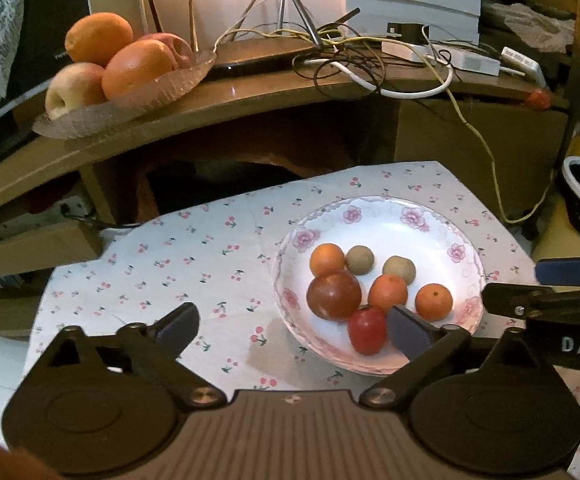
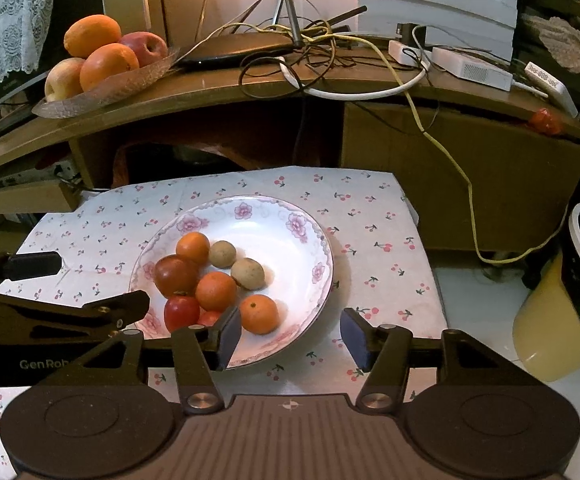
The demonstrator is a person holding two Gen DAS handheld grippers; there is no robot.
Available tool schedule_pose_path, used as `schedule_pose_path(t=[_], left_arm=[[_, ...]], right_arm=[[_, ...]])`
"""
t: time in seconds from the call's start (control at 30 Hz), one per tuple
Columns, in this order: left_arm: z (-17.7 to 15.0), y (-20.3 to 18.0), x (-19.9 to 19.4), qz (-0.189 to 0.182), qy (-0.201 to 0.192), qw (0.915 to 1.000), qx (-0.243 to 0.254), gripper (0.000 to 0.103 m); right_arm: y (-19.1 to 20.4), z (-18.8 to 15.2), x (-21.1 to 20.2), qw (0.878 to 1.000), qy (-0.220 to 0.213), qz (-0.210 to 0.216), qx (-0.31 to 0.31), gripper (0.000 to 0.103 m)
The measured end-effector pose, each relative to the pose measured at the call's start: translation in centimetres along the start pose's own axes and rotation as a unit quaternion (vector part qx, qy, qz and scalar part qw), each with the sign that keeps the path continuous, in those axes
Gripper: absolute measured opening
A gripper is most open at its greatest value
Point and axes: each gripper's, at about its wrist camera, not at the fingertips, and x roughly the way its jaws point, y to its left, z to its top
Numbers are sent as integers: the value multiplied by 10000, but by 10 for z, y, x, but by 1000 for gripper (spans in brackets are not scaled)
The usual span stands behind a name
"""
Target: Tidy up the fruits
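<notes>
Left gripper (image 1: 290, 330) hovering wide open, empty, beside near-left rim of floral plate (image 1: 374, 210); right gripper (image 2: 290, 338) gaping partway, gripping nothing, over near rim. Small fruits (image 2: 215, 291) sitting clustered in plate, seemingly gathered there.

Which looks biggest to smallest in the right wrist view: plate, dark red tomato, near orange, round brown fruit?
1. plate
2. dark red tomato
3. near orange, similar to the tomato; nearer the camera, so unsure
4. round brown fruit
</notes>
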Motion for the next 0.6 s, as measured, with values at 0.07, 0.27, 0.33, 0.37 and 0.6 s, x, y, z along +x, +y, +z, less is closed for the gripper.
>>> schedule_pose_path(t=[0.07,0.27,0.33,0.37,0.6], left_arm=[[-1,-1,-3,91,-7,9999,59,103],[-9,-1,-16,115,-52,9999,52,103],[-12,0,-22,140,-76,9999,49,103],[-14,-1,-24,148,-80,9998,49,103],[-28,0,-41,135,-108,9999,14,103]], right_arm=[[-1,-1,-3,10000,-22,-2,39,57],[0,-8,-16,9999,-76,0,100,57],[2,-11,-20,9999,-92,24,125,57],[3,-12,-23,9999,-101,36,126,58],[9,-23,-38,9998,-181,51,102,58]])
